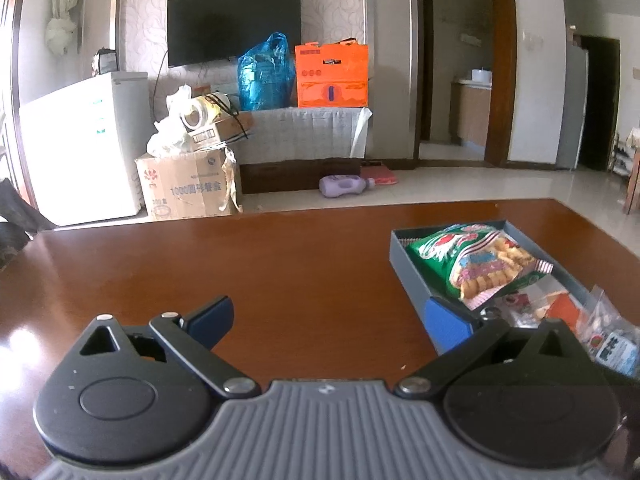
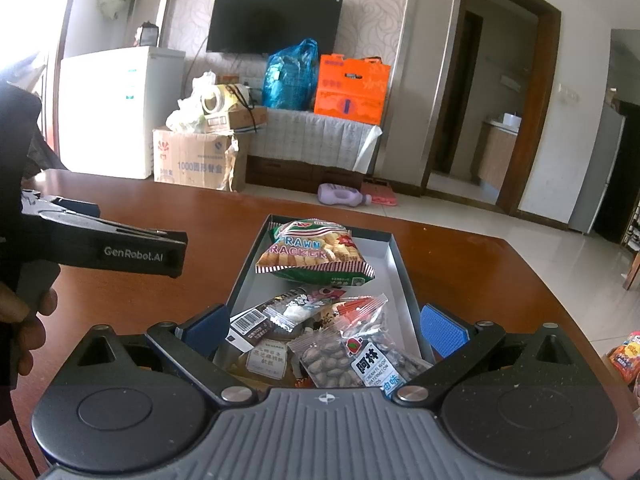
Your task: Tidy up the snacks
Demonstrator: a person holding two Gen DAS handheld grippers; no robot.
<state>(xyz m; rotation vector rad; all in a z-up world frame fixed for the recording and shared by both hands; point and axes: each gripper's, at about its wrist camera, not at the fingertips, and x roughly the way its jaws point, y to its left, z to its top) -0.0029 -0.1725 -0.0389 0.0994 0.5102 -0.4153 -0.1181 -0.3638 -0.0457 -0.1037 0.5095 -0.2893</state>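
A grey box [image 2: 400, 268] sits on the brown table and holds snacks. A green prawn cracker bag [image 2: 312, 252] lies at its far end. Several small packets, among them a clear seed packet [image 2: 352, 356], fill its near end. My right gripper [image 2: 324, 330] hovers open over the near end, its blue pads on either side of the box, nothing held. In the left wrist view the box [image 1: 404, 264] and cracker bag [image 1: 476, 260] lie to the right. My left gripper [image 1: 328, 320] is open over bare table, its right pad [image 1: 444, 324] by the box's near corner.
The left gripper's body [image 2: 120, 248], held in a hand [image 2: 24, 320], juts in from the left of the right wrist view. Another snack packet [image 2: 626, 356] lies at the table's right edge. Beyond the table are a cardboard box [image 1: 188, 188], a white fridge [image 1: 84, 148] and a purple bottle [image 1: 344, 186] on the floor.
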